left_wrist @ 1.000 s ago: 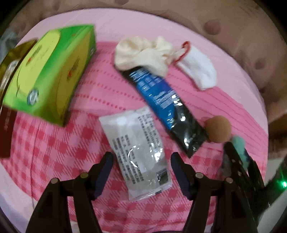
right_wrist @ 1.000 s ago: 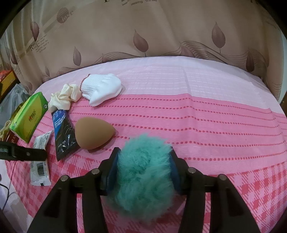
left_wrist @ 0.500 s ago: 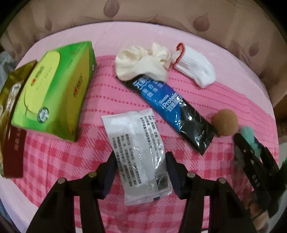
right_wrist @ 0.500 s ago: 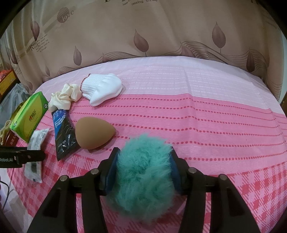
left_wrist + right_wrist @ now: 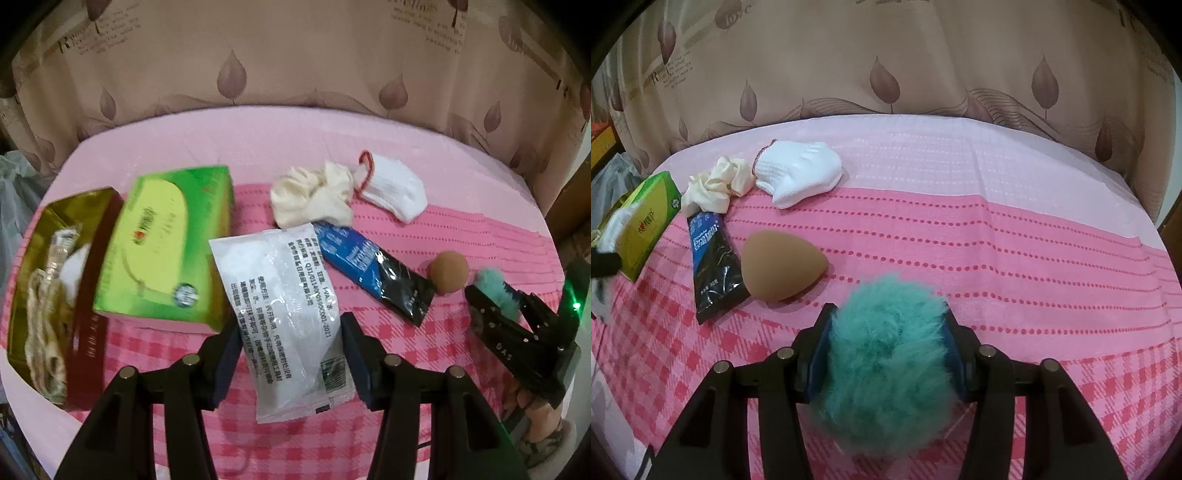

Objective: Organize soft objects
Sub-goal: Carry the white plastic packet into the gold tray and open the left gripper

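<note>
My left gripper (image 5: 291, 328) is shut on a clear-and-white plastic packet (image 5: 284, 295), which hangs lifted off the pink cloth and partly covers the green tissue box (image 5: 162, 251) behind it. My right gripper (image 5: 889, 325) is shut on a fluffy teal pom-pom (image 5: 886, 369) low over the cloth; in the left wrist view the pom-pom (image 5: 491, 280) shows at the far right. On the cloth lie a tan egg-shaped sponge (image 5: 779, 269), a blue-and-black sachet (image 5: 713, 262), a cream scrunchie (image 5: 716, 184) and a white knitted glove (image 5: 798, 173).
An open gold box (image 5: 55, 280) with soft items inside stands left of the tissue box. A beige leaf-pattern curtain (image 5: 886, 74) hangs behind the table. The right half of the pink cloth (image 5: 1034, 240) is bare. A person's hand (image 5: 543, 417) holds the right gripper.
My left gripper's jaws narrowed onto the packet and raised it off the cloth, the view tilting up toward the curtain. The right gripper and pom-pom stayed still.
</note>
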Demonstrator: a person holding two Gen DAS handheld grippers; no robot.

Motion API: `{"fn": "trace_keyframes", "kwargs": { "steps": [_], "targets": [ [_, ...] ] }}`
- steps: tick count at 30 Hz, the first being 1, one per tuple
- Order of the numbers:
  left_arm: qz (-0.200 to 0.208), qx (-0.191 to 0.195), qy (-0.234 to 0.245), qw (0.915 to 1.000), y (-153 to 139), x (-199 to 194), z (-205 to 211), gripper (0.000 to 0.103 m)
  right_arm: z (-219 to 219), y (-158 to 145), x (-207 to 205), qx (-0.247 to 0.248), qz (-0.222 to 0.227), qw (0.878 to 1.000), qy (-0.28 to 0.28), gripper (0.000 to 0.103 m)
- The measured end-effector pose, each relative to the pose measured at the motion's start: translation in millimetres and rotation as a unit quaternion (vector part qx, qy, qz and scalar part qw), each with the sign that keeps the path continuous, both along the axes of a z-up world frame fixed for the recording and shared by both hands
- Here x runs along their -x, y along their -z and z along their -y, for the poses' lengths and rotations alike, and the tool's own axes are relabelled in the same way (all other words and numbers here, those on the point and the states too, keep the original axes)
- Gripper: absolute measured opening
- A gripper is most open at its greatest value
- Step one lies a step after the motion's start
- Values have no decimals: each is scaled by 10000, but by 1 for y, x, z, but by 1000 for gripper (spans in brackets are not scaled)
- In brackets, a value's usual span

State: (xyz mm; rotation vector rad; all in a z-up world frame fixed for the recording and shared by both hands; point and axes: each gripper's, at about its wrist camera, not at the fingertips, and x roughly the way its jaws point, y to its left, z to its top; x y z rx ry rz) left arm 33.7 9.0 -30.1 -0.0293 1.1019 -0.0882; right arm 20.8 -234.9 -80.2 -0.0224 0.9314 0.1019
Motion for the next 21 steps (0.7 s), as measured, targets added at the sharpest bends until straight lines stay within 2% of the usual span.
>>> {"fn": "trace_keyframes", "kwargs": {
  "steps": [9, 13, 21],
  "targets": [
    [522, -168, -79, 9985, -35, 1, -44, 53, -3, 0, 1, 80, -1, 10000, 4, 50],
    [704, -398, -250, 9964, -49, -4, -75, 53, -3, 0, 0, 92, -2, 10000, 6, 50],
    [735, -699, -636, 9928, -61, -14, -142, 54, -3, 1, 0, 94, -2, 10000, 4, 50]
  ]
}}
